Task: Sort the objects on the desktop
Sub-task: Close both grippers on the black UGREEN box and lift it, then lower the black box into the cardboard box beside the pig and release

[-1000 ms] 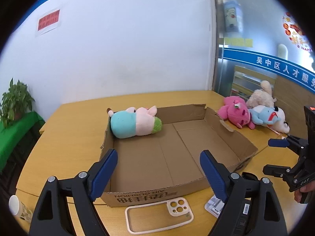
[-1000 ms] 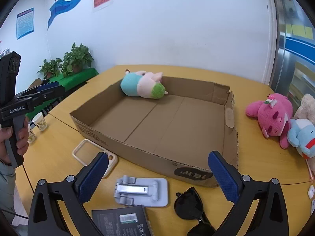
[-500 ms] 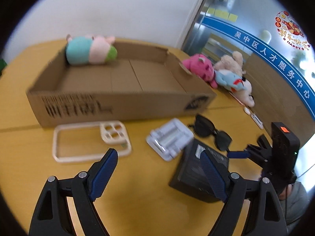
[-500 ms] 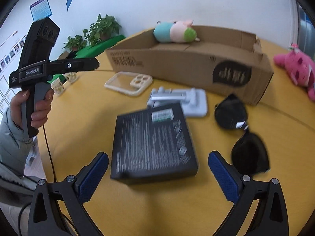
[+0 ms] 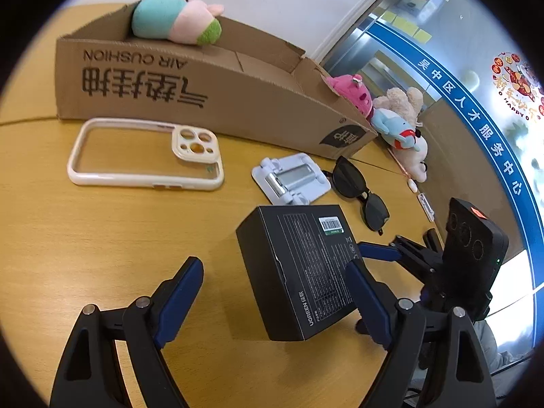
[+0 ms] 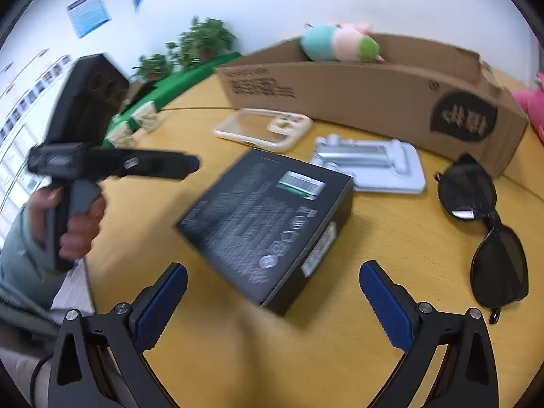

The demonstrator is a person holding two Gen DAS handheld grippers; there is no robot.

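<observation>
On the yellow counter [image 5: 85,238] lies a shallow cardboard box [image 5: 204,91] with a plush toy [image 5: 173,20] in its far corner. In front of it, a black carton [image 5: 299,265] sits between the spread left tongs [image 5: 275,292]. The right tongs [image 6: 272,299], also spread, hover near it, with sunglasses [image 6: 482,231] just beside.

A black rectangular carton box [image 5: 299,268] lies flat nearest; beyond it lie a white folded stand [image 5: 290,178], black sunglasses [image 5: 360,192] and a clear cream-rimmed phone case [image 5: 142,154].
</observation>
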